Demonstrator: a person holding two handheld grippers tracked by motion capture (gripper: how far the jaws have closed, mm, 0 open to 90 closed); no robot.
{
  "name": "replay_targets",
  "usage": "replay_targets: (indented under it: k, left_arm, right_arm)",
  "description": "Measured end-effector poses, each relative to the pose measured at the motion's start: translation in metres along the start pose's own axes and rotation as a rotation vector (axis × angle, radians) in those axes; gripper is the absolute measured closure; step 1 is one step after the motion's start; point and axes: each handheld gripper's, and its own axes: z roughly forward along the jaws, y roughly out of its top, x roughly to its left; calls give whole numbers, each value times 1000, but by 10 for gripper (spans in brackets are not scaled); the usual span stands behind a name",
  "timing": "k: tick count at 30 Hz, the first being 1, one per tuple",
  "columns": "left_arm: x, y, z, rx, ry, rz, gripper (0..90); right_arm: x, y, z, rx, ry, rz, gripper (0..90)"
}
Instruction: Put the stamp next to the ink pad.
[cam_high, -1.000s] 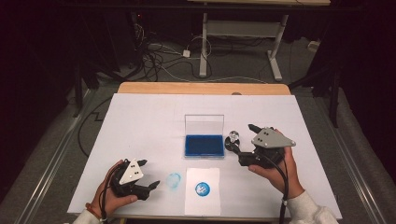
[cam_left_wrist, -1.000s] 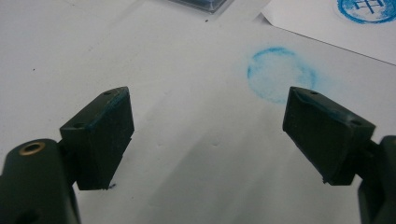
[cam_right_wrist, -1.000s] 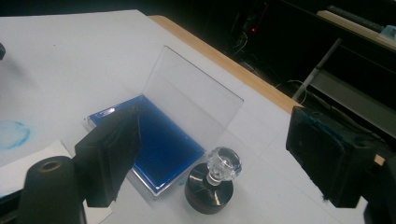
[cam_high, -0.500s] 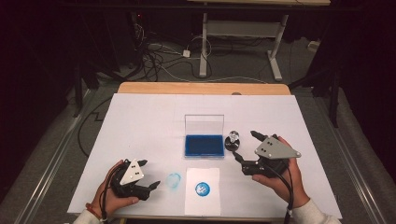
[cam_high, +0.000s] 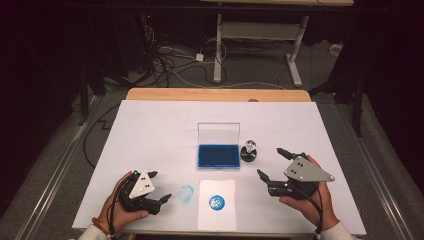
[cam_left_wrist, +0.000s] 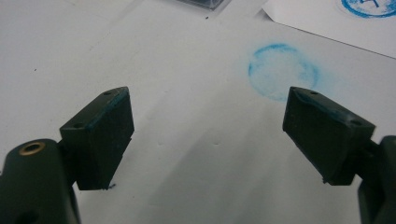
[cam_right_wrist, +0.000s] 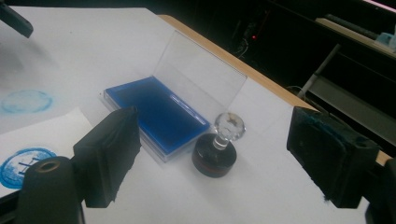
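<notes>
Close up, stamp (cam_right_wrist: 218, 151) touches ink pad (cam_right_wrist: 159, 116).

One stamp (cam_high: 249, 151), centre right. One blue ink pad (cam_high: 218, 155), centre. One paper sheet (cam_high: 216, 204), bottom centre. Two blue round prints. Two grippers.
</notes>
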Motion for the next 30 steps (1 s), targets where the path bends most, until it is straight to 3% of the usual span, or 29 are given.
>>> replay_targets:
  k: [8,17,23,27,30]
  left_arm:
    - [-1,1,0,-1,6,5,162]
    - [-3,4,-3,-11,18,18,162]
    - [-4,6,-4,-21,27,24,163]
    - [-4,9,-7,-39,34,28,162]
    - [-4,9,-10,-53,49,30,162]
  right_arm:
    - [-2,-17,-9,-29,-9,22,162]
    - [-2,-37,-19,-15,-31,56,163]
    - [-4,-50,-25,8,-38,71,165]
    - [-3,-60,-26,44,-47,39,166]
    - [-4,-70,-25,66,-47,41,165]
